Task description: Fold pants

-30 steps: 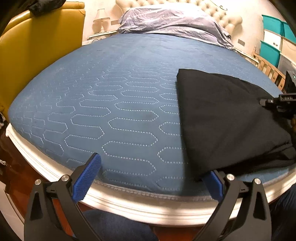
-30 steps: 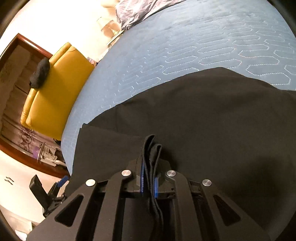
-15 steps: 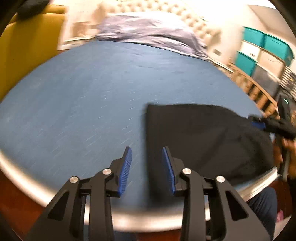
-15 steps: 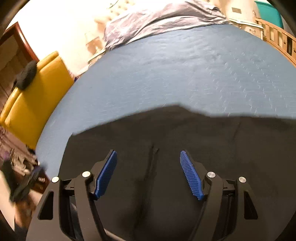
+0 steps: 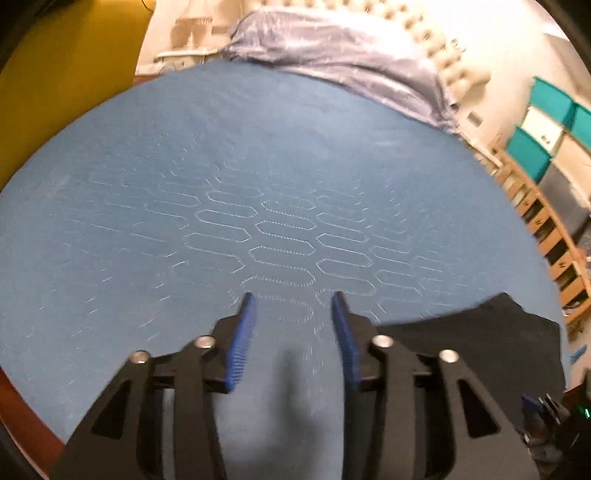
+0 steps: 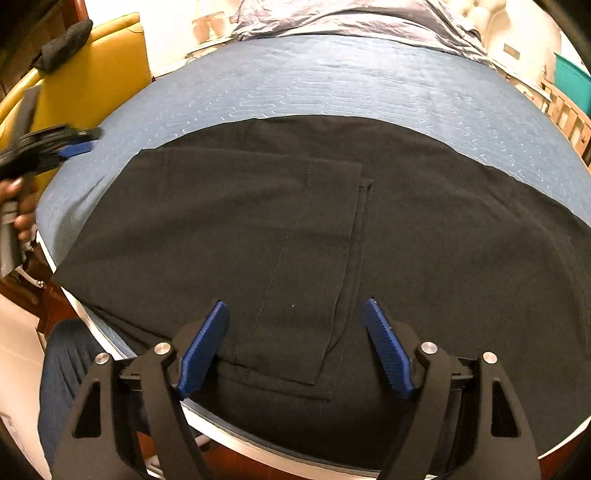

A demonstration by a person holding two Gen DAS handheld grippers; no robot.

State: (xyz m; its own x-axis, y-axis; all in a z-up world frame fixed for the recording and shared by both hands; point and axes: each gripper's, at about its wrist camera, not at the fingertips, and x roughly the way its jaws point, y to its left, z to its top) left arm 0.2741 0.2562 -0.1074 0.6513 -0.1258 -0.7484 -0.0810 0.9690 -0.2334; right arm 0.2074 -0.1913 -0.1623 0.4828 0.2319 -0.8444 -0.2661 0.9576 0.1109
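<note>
Clearly, the soft, limp pants (image 6: 295, 229) are spread near the bed (image 6: 332, 85) edge; both right gripper (image 6: 295, 347) and left gripper (image 5: 291, 332) are held wide, empty. Hemmed edges are best gripped.

Both wrist views face the bed (image 5: 155, 192) headward (shared).

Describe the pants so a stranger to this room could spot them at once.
Start at the big bed with the blue quilted cover. On its near edge, below the open right gripper, lie the black pants, folded flat. They are the only dark garment on the bed; the pale bedding lies at the far end.
</note>
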